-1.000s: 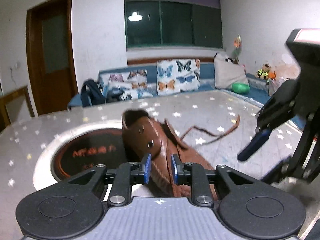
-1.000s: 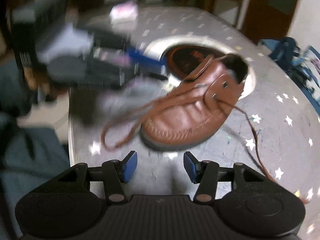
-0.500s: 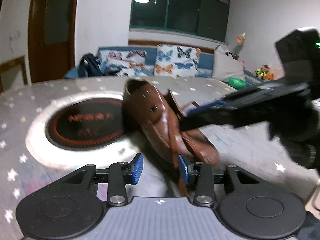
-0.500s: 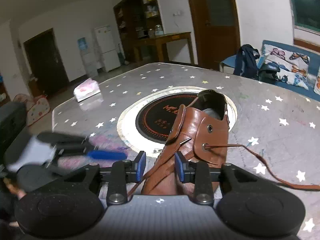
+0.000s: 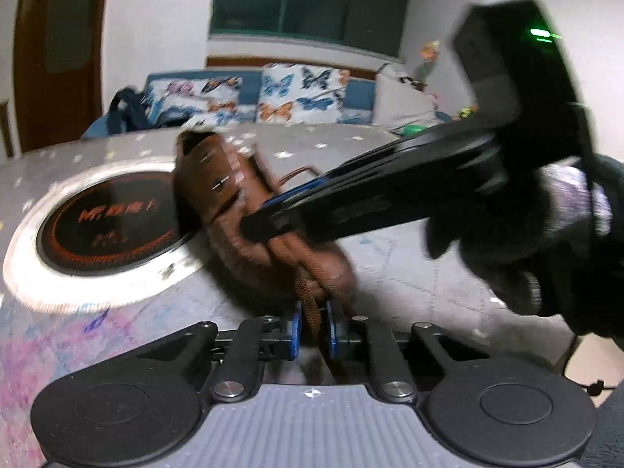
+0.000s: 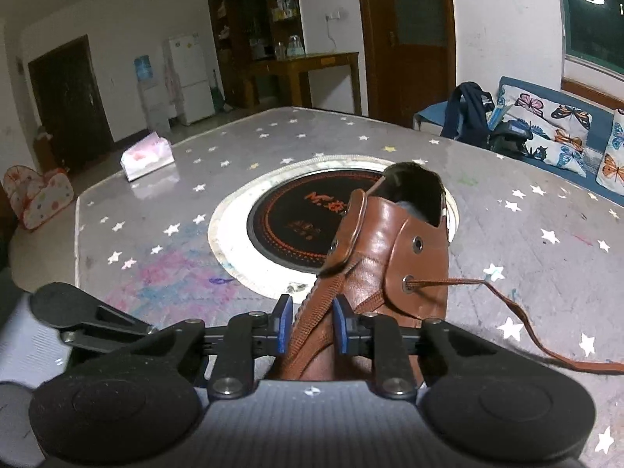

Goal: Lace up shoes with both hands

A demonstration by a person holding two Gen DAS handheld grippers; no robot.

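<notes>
Pinching is where both my claws stand, and the brown leather shoe [image 6: 394,257] is the mark for placing everything else. Nearest the shoe's toe end, my left gripper [image 5: 311,321] has just been closing and its blue pads [image 5: 295,323] now press on the lace strand [image 5: 308,304] that runs up toward the shoe; that view is blurred, so I cannot tell exactly which eyelet the strand comes from. My right gripper [image 6: 311,321] has also been narrowing, and its pads [image 6: 284,321] sit on either side of a band of stitched brown leather or lace [image 6: 312,312] rising from the shoe's throat; they seem to bear on it, though I cannot be sure. On the shoe's right flank the lower eyelet [image 6: 408,284] already carries the other lace end [image 6: 522,319], which trails loose over the starred tabletop [image 6: 546,234]. Above it the upper eyelet [image 6: 418,242] is empty. So I judge the lacing barely begun: upper holes are unthreaded, nothing is crossed or tied. Behind the shoe's heel lies the round black inset [image 6: 296,226], and far beyond it a pink tissue pack [image 6: 147,155].
</notes>
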